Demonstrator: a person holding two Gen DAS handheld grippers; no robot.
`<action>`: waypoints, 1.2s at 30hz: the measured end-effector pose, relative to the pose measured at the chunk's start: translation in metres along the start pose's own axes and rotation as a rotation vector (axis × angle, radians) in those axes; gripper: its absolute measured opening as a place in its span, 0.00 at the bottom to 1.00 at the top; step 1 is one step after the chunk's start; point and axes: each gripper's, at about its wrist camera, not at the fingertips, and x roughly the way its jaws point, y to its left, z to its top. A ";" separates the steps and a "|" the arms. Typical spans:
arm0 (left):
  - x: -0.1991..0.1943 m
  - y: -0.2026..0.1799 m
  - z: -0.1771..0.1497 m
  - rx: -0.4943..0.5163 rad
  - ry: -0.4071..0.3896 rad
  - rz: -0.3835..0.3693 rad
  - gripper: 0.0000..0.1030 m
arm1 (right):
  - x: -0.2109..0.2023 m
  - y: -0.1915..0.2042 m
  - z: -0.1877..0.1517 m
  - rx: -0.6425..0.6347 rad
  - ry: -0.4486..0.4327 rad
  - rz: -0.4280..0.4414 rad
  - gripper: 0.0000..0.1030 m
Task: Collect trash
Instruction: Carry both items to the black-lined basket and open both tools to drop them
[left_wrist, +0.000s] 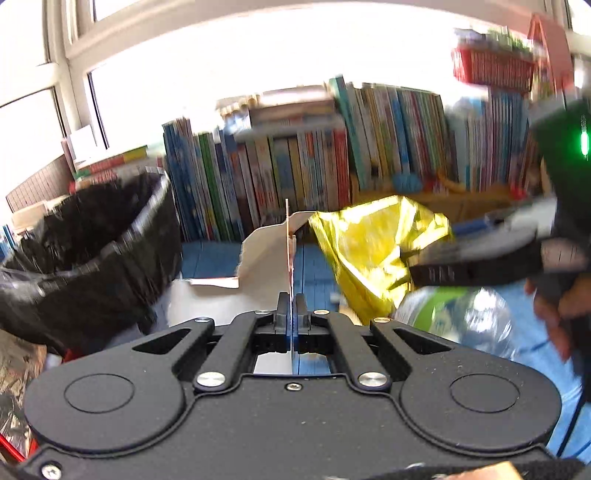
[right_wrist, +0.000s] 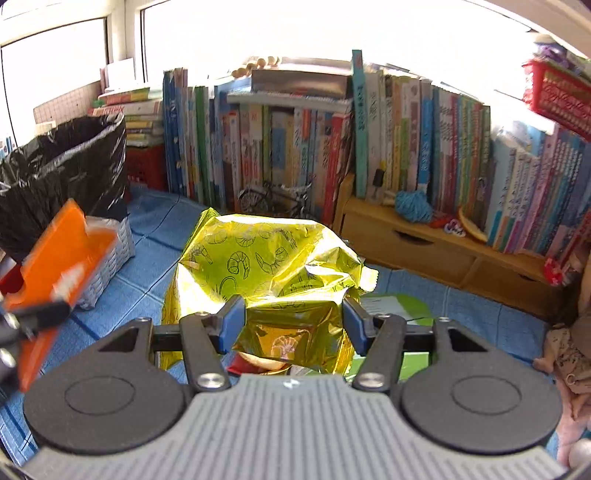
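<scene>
Orange card (right_wrist: 55, 266), torn and thin, is pinched edge-on in the fully closed left gripper (left_wrist: 291, 314), while the right gripper (right_wrist: 293, 325) clamps a crumpled yellow foil bag (right_wrist: 273, 266) at about half spread. Both pieces are lifted off the blue mat (right_wrist: 155, 229); the step appears to be carrying them to the one black-lined bin (left_wrist: 85, 236) at far left (its mouth open), which calls for swinging left and letting go. Two pieces held; a plastic bottle (left_wrist: 461, 317) lies near right.
</scene>
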 end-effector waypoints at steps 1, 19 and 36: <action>-0.007 0.003 0.006 -0.001 -0.019 -0.003 0.01 | -0.003 -0.001 0.001 0.004 -0.006 -0.002 0.59; -0.074 0.051 0.091 -0.111 -0.264 0.014 0.01 | -0.040 -0.004 0.017 0.034 -0.105 0.016 0.59; 0.006 0.201 0.096 -0.259 -0.161 0.140 0.01 | -0.037 0.045 0.053 -0.009 -0.128 0.049 0.59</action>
